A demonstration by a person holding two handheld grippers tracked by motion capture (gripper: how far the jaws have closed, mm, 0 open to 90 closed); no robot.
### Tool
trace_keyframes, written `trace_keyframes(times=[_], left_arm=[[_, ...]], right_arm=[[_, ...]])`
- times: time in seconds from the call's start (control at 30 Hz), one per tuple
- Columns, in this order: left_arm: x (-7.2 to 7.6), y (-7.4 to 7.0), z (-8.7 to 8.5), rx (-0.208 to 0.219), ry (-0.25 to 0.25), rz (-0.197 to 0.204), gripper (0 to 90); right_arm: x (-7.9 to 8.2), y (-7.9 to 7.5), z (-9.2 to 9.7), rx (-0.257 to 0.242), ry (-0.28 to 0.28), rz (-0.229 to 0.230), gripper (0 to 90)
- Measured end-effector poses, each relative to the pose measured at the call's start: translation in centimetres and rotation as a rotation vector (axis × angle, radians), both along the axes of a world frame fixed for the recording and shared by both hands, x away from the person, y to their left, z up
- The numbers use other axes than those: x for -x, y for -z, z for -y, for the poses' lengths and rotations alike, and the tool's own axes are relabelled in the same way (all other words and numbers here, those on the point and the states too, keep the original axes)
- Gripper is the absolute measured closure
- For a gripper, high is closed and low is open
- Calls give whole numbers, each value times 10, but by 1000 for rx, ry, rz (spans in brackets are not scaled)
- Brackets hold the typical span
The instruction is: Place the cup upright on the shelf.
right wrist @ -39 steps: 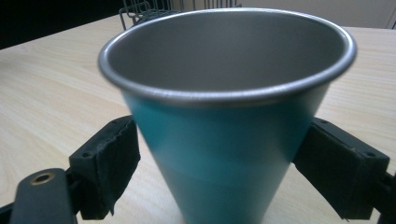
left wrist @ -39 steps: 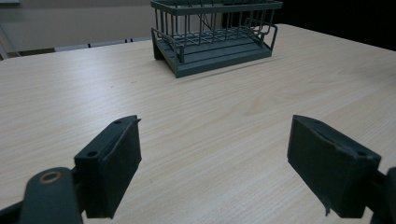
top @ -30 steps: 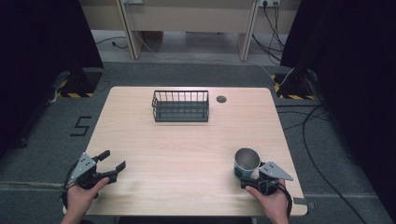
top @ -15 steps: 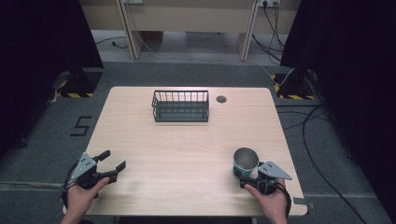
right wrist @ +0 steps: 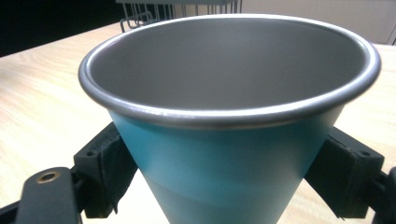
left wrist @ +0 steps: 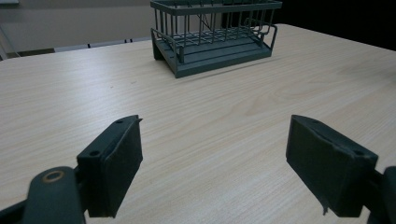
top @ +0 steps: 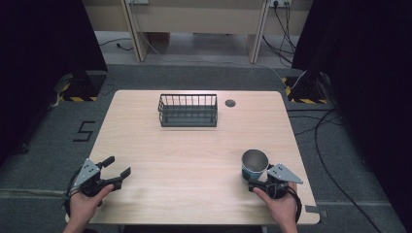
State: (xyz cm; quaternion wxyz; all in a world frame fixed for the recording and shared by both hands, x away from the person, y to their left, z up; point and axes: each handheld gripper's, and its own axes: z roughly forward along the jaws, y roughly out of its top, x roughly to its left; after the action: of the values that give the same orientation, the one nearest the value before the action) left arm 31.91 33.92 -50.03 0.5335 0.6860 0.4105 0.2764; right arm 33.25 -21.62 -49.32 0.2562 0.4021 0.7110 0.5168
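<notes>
Here my right gripper holds the teal metal cup between its jaws, near the tabletop's front right corner. My left gripper is wide open, empty, at the front left corner, and the wire basket stands near the far edge.

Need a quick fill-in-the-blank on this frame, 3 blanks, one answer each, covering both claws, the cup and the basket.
1. The right claw is shut on the blue ____, whose inside is bare metal.
2. The left claw has its jaws ____, with nothing between them.
3. The wire basket stands at the far side of the table and holds ____.

Missing words: cup; open; nothing
</notes>
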Motion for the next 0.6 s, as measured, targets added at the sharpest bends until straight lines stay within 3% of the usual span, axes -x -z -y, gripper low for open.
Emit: trace_keyframes(times=[0.6], left_arm=[[0, 0, -1, -6, -3, 2, 181]], right_arm=[[-14, -20, -12, -36, 3, 53, 178]])
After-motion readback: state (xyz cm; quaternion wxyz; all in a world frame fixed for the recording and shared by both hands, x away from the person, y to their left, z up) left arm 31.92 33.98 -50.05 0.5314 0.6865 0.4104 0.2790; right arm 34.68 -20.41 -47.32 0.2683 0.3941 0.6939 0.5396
